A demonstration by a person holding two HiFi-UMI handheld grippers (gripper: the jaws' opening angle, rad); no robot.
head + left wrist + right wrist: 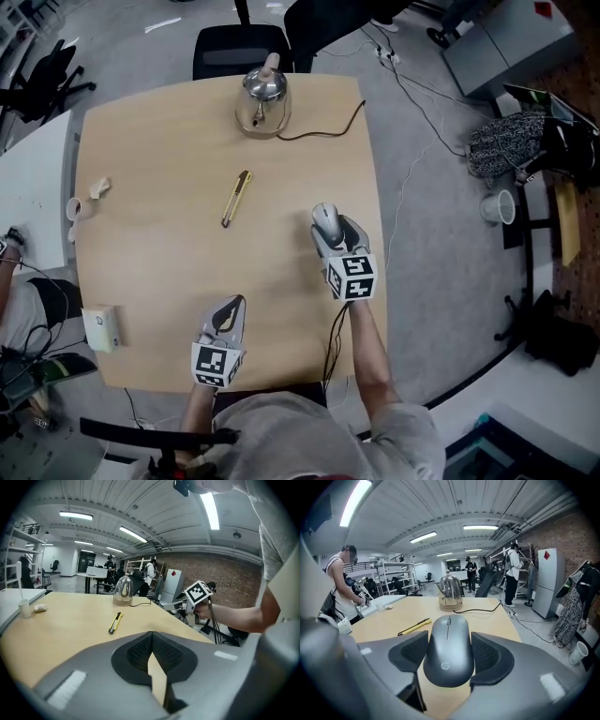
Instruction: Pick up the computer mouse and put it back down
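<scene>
The computer mouse [448,651] sits between the jaws of the right gripper [335,232]. The dark pads [487,656] stand wide apart and press its two sides, so the gripper is clamped on it. The mouse's button end points towards the kettle [263,94] and sticks out past the jaw tips. In the head view it is on the near side of the kettle and a little to the kettle's right, over the wooden table [159,159]. I cannot tell whether its underside touches the wood. The right gripper's marker cube [352,277] is further back from the kettle, on the person's side.

A yellow utility knife [236,198] lies flat between the kettle and the person, just left of the line from the kettle to the mouse. A black cable [323,131] runs from the kettle's base off to its right.

The left gripper [234,305] is much nearer the person than the kettle is, slightly left of it and low over the near edge. Its jaws are pressed together at the tips with nothing between them.

Far to the kettle's left are a small white cup [75,208] and a pale crumpled scrap [99,187]. A white box [100,328] is at the corner diagonally opposite the kettle. A black chair [239,47] stands just behind the kettle.
</scene>
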